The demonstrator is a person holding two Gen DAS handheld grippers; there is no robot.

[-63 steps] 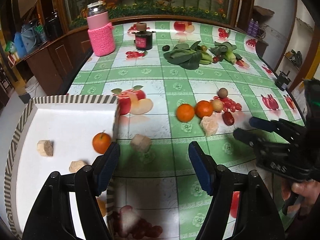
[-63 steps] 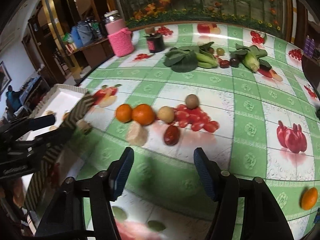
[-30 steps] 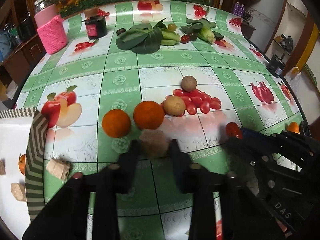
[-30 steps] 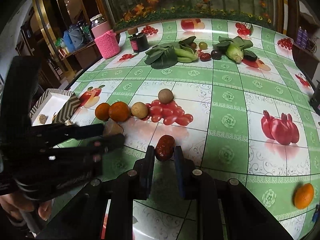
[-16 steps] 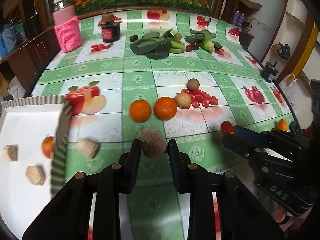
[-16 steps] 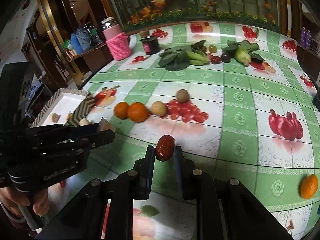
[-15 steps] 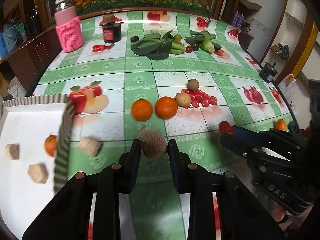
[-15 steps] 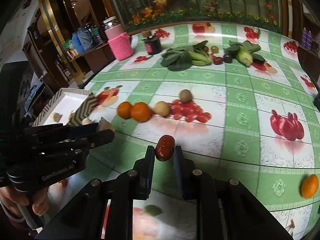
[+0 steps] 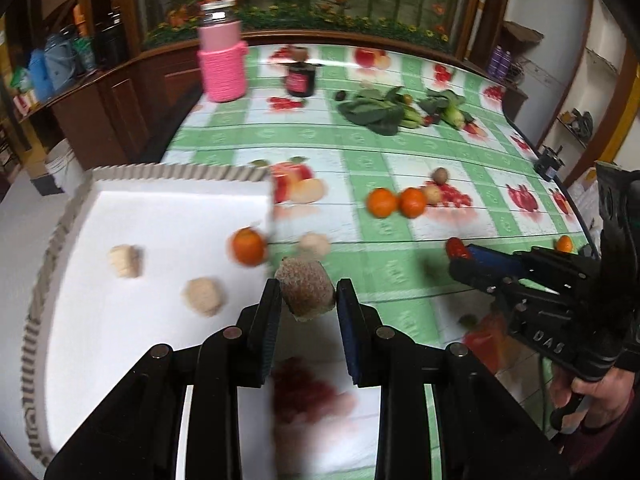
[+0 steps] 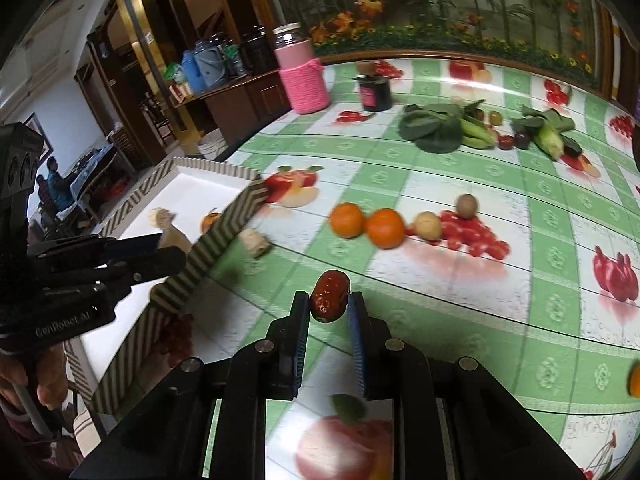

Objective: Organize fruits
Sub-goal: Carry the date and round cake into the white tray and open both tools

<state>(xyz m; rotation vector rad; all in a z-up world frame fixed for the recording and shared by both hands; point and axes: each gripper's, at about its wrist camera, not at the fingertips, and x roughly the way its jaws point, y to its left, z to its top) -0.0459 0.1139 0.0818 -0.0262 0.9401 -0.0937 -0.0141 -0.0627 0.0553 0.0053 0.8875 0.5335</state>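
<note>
My left gripper (image 9: 307,294) is shut on a rough brown lump (image 9: 306,290), held above the near right edge of the white striped-rim tray (image 9: 60,224). The tray holds an orange (image 9: 248,246) and two beige lumps (image 9: 204,296). Another beige lump (image 9: 314,243) lies on the cloth beside the tray. My right gripper (image 10: 329,306) is shut on a red date (image 10: 329,297) above the green checked tablecloth. Two oranges (image 10: 366,222), a tan round fruit (image 10: 427,225) and a brown round fruit (image 10: 467,205) lie mid-table.
A pink knit-covered jar (image 9: 222,64) and a dark jar (image 9: 300,80) stand at the back. Leafy greens and vegetables (image 10: 460,128) lie at the far side. One more orange (image 9: 564,244) lies near the right table edge. A wooden cabinet (image 9: 100,108) is at the left.
My left gripper has swung left with the brown lump, from over the cloth to over the tray's edge. My right gripper, holding the date, has followed toward the tray.
</note>
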